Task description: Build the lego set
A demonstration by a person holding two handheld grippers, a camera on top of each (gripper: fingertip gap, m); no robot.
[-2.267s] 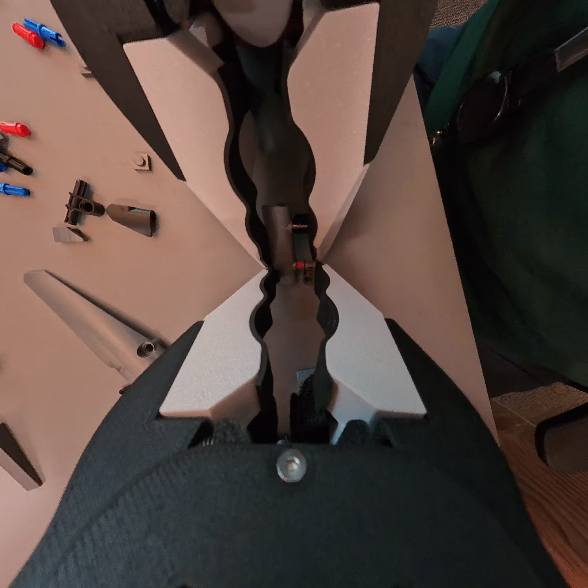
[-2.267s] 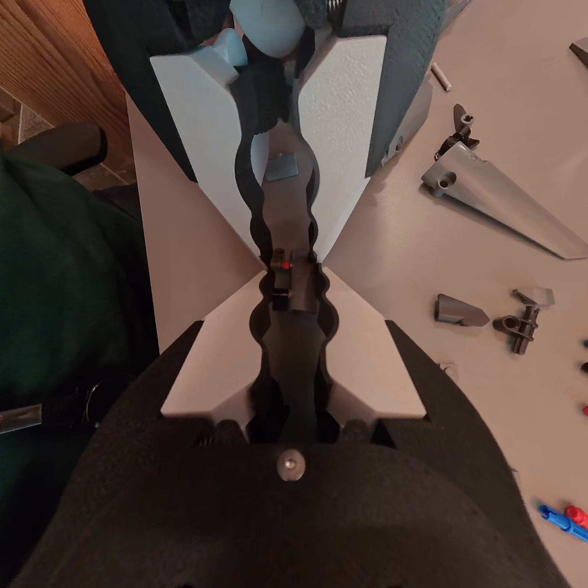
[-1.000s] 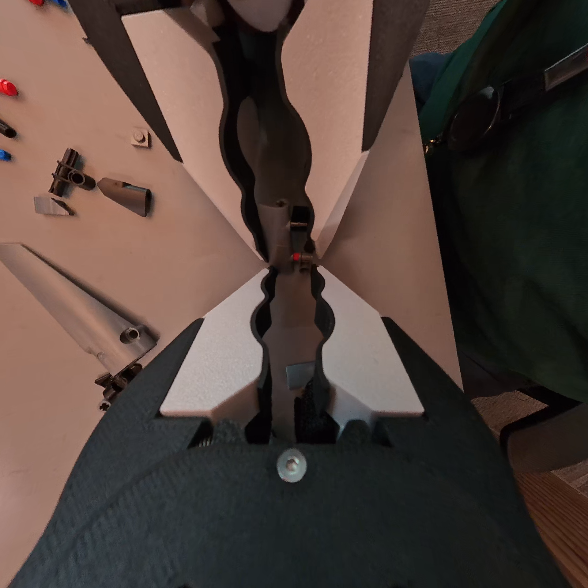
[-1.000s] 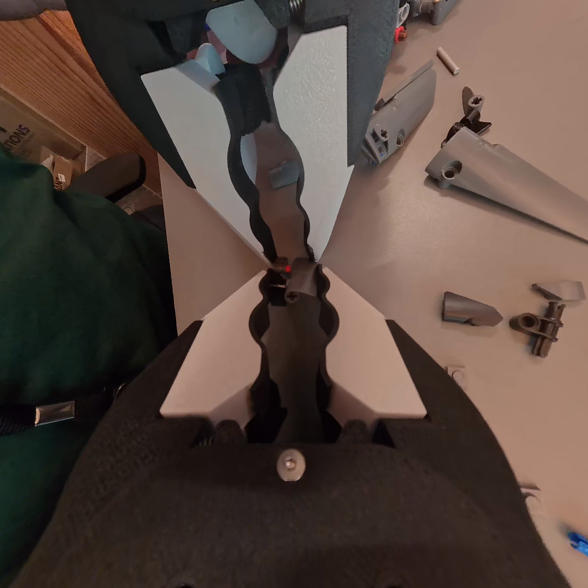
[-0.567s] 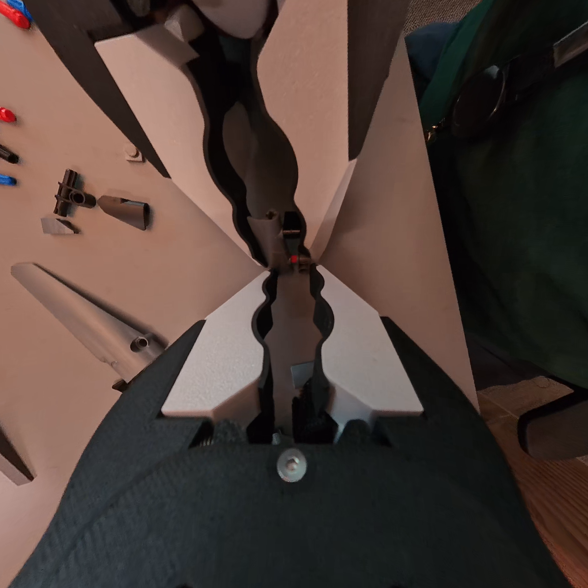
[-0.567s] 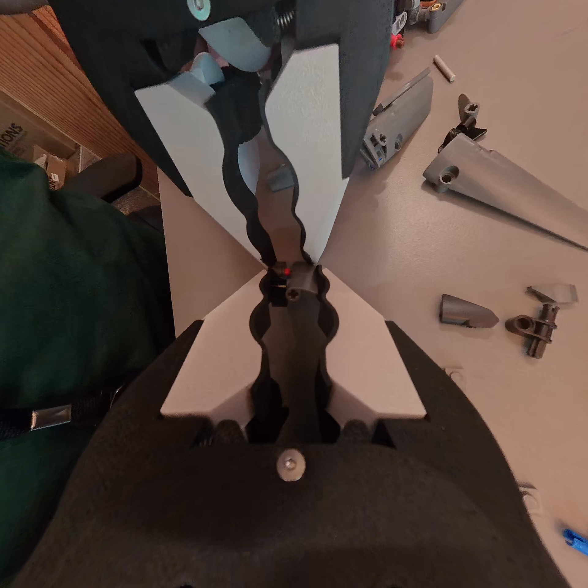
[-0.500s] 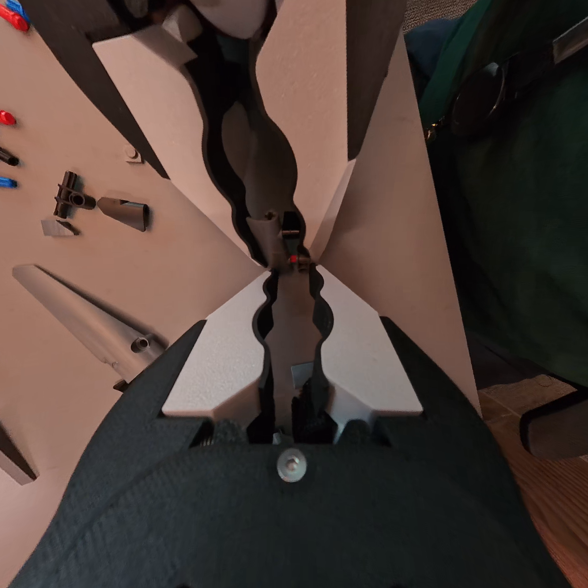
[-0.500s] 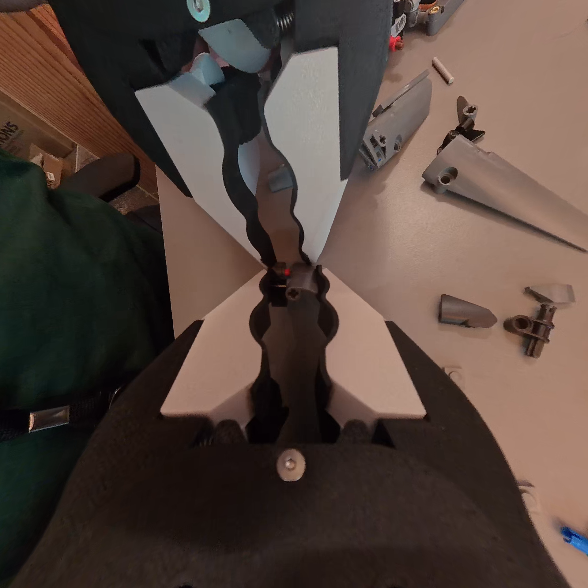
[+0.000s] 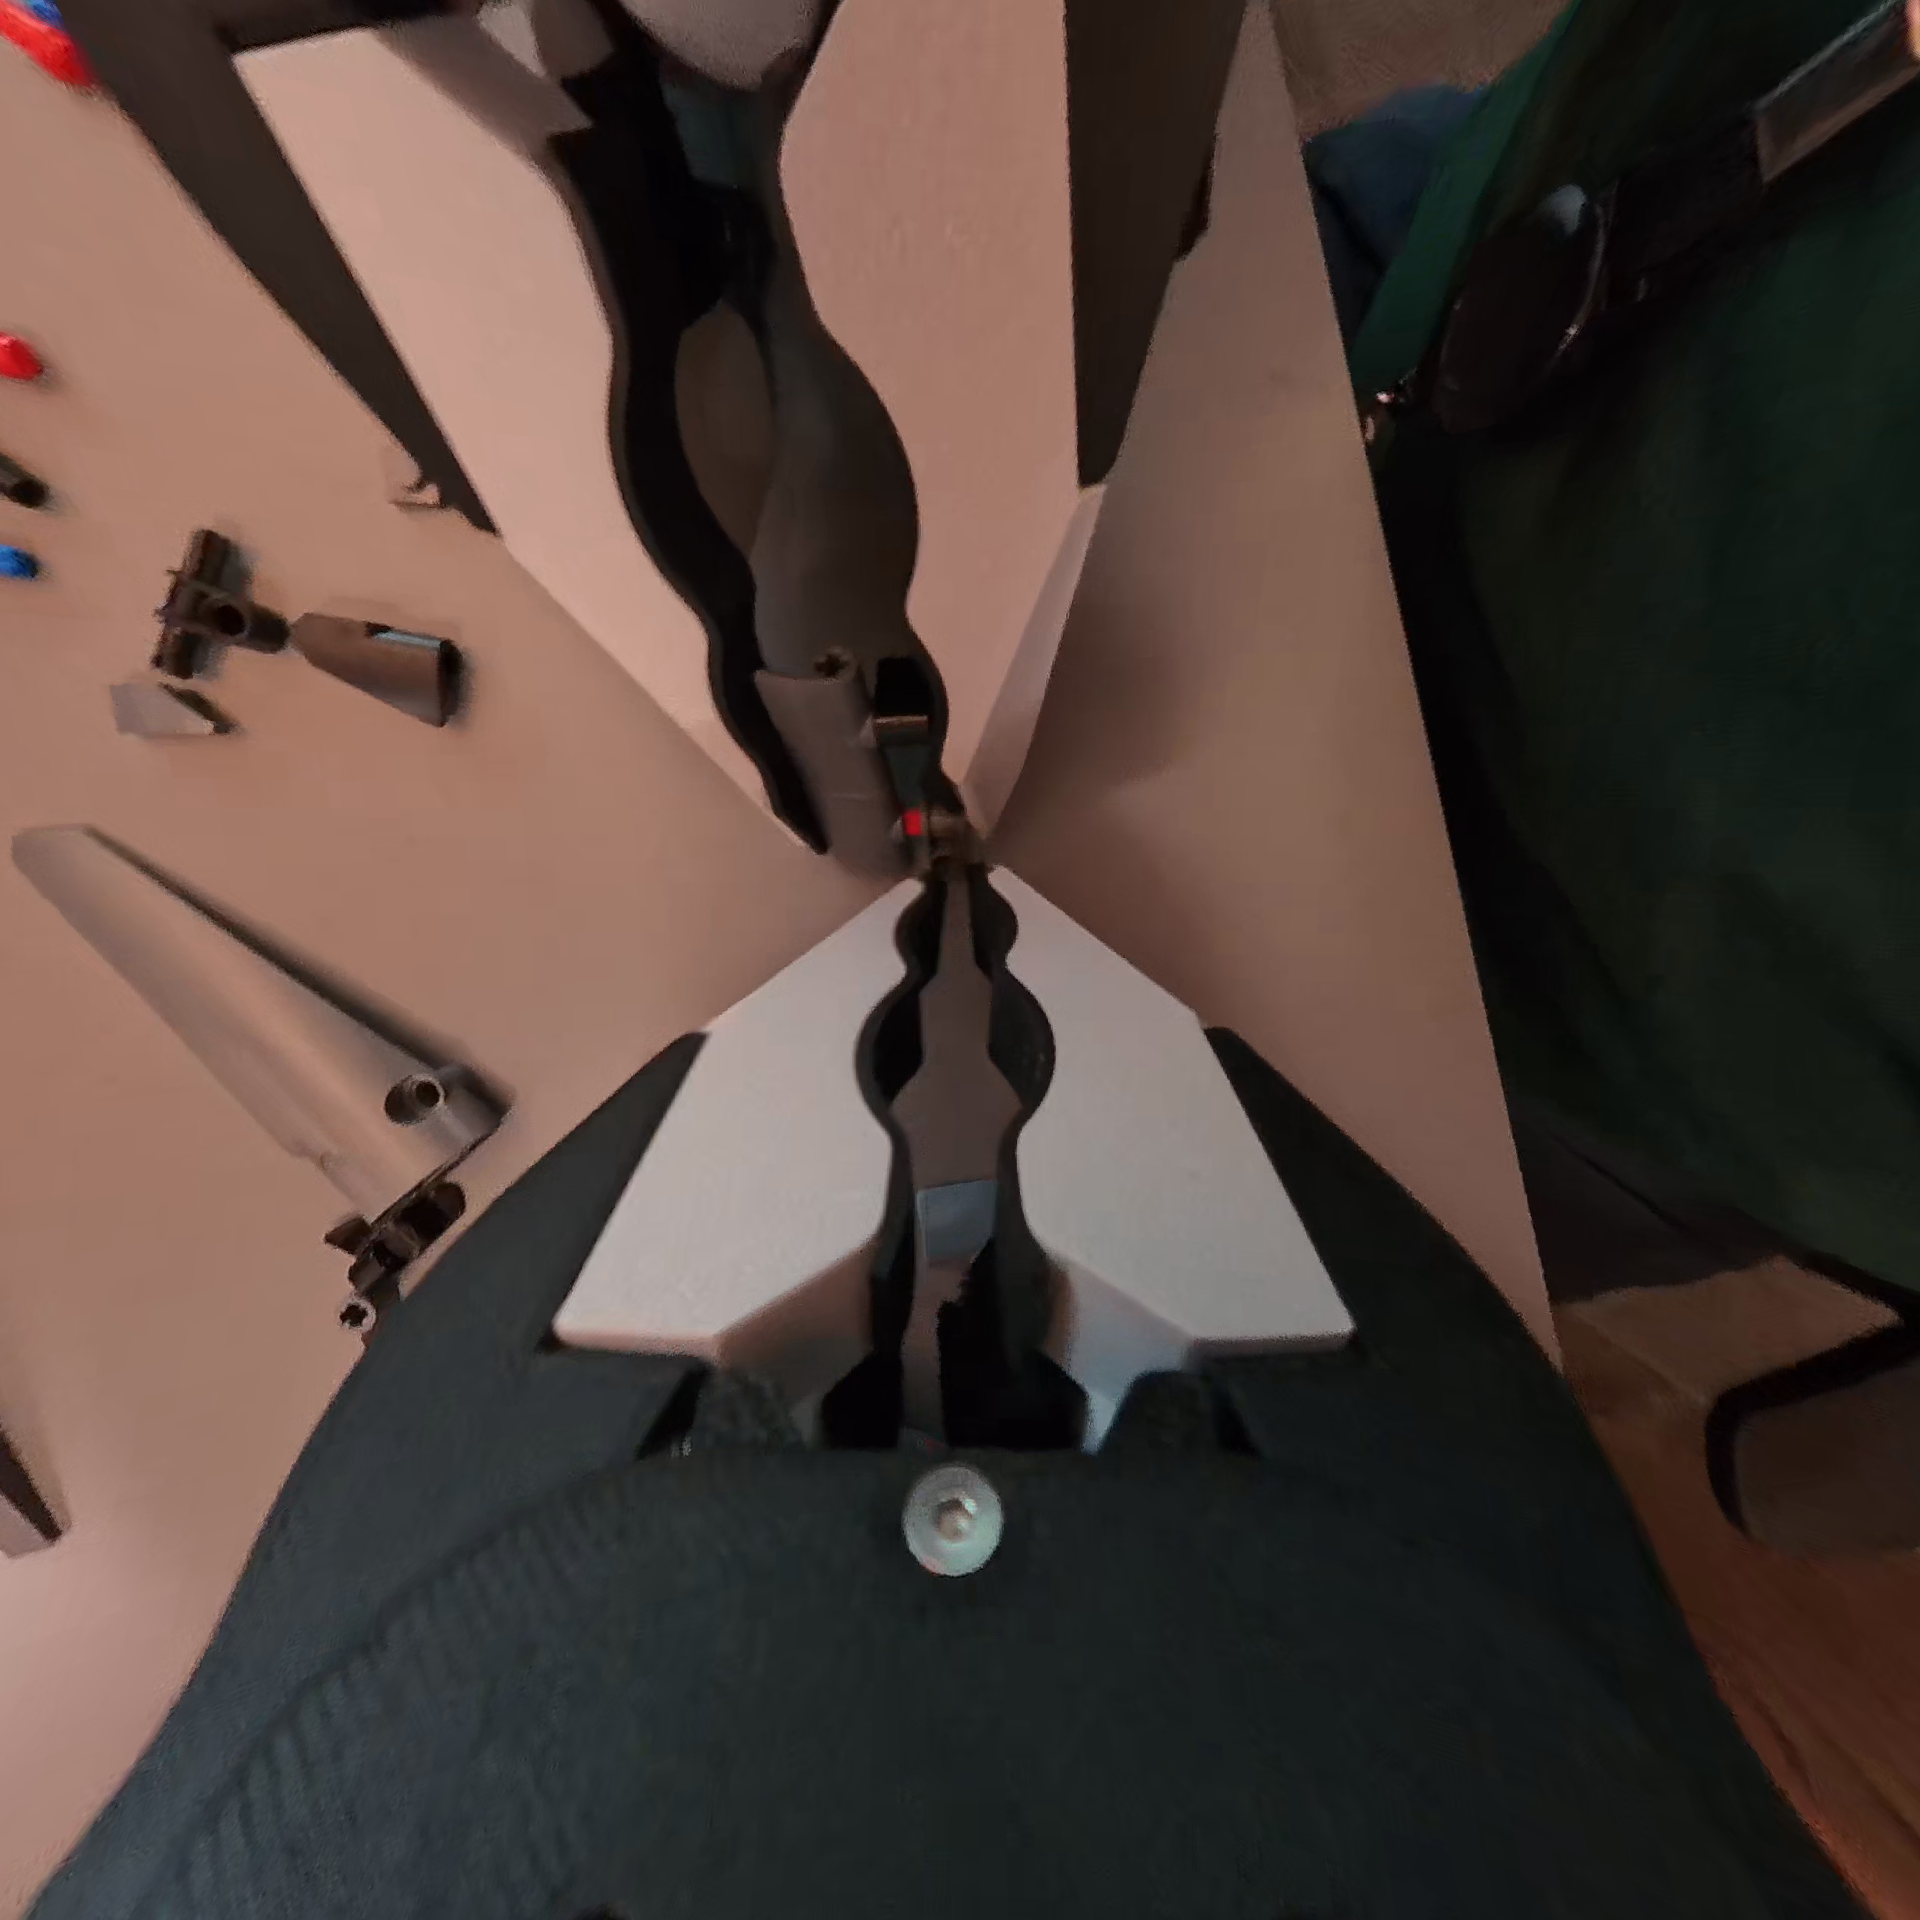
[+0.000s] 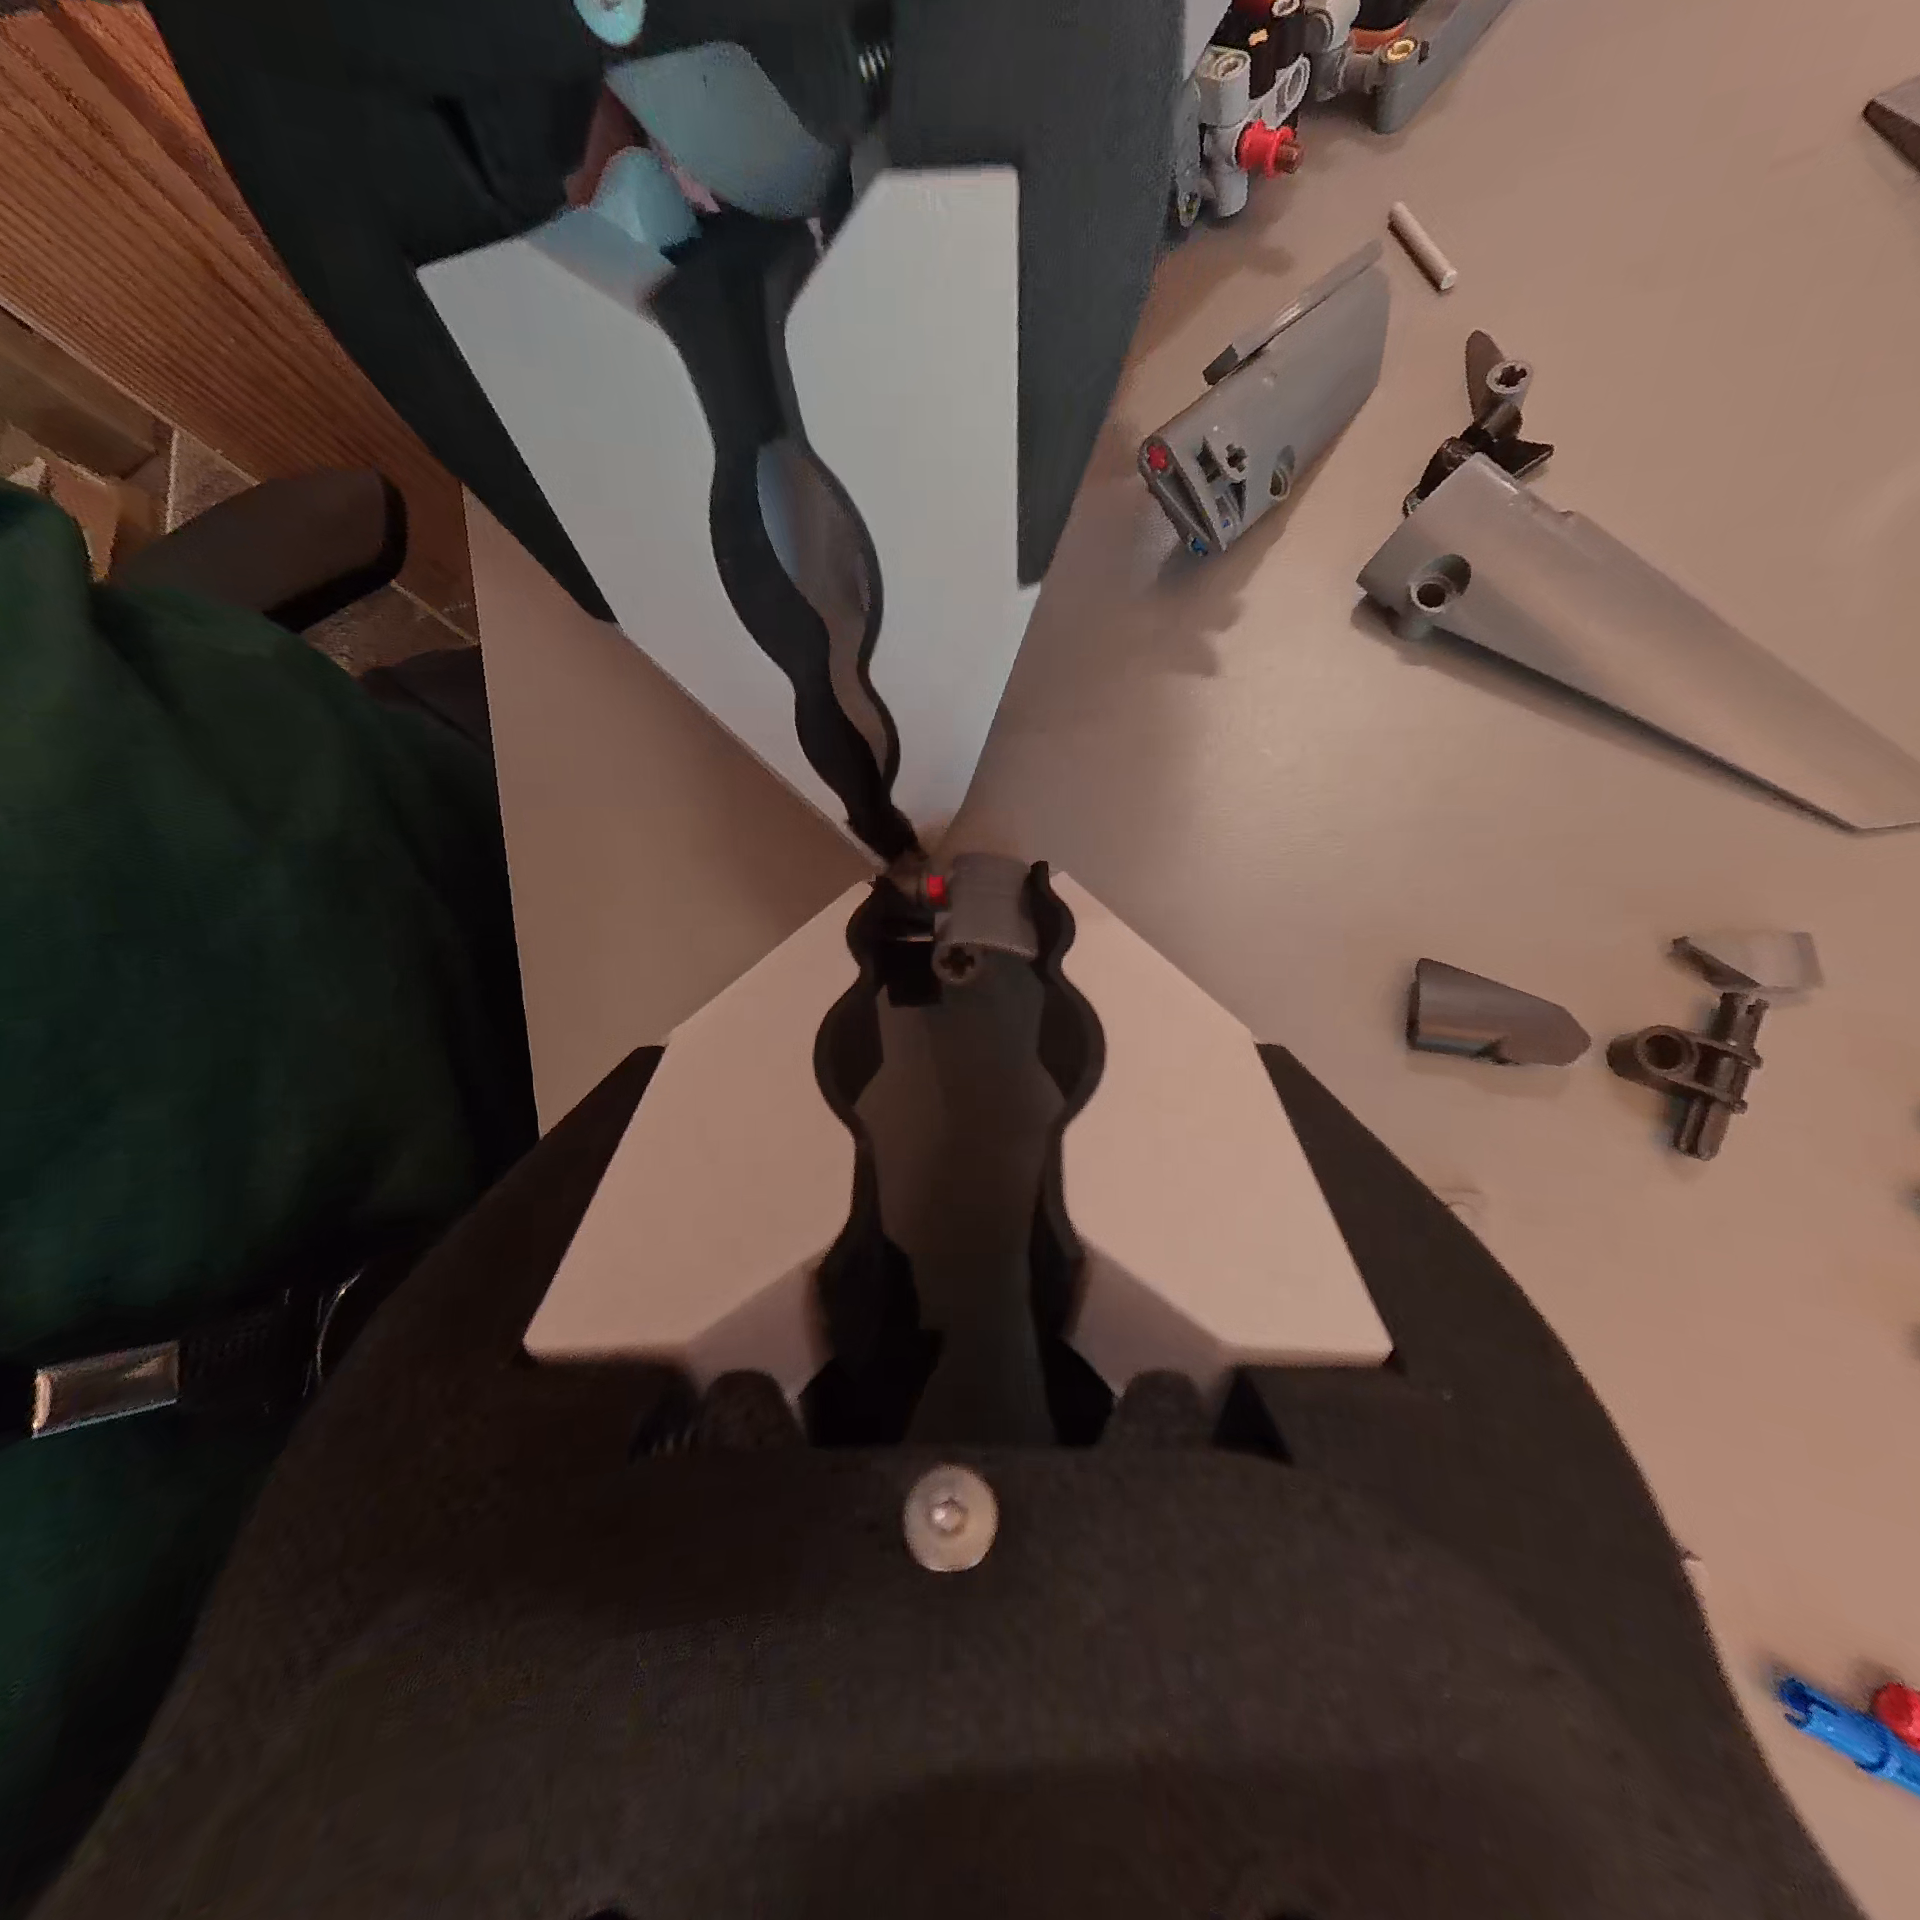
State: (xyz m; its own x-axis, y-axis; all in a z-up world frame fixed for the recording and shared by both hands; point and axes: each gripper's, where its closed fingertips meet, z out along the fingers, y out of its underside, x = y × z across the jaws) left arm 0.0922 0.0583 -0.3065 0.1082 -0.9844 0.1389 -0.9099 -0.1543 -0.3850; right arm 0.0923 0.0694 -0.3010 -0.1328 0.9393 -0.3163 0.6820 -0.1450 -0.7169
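While tips meet | right gripper (image 10: 961, 894) clamps grey piece (image 10: 987, 909) (left gripper (image 9: 940, 862) nips it) | near table edge (image 10: 499, 790)

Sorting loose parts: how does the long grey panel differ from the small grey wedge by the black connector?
The panel is long, tapering to a thin point, with a round hole at its wide end. The wedge is short, stubby and darker, with one open end. Both lie flat on the table, untouched.
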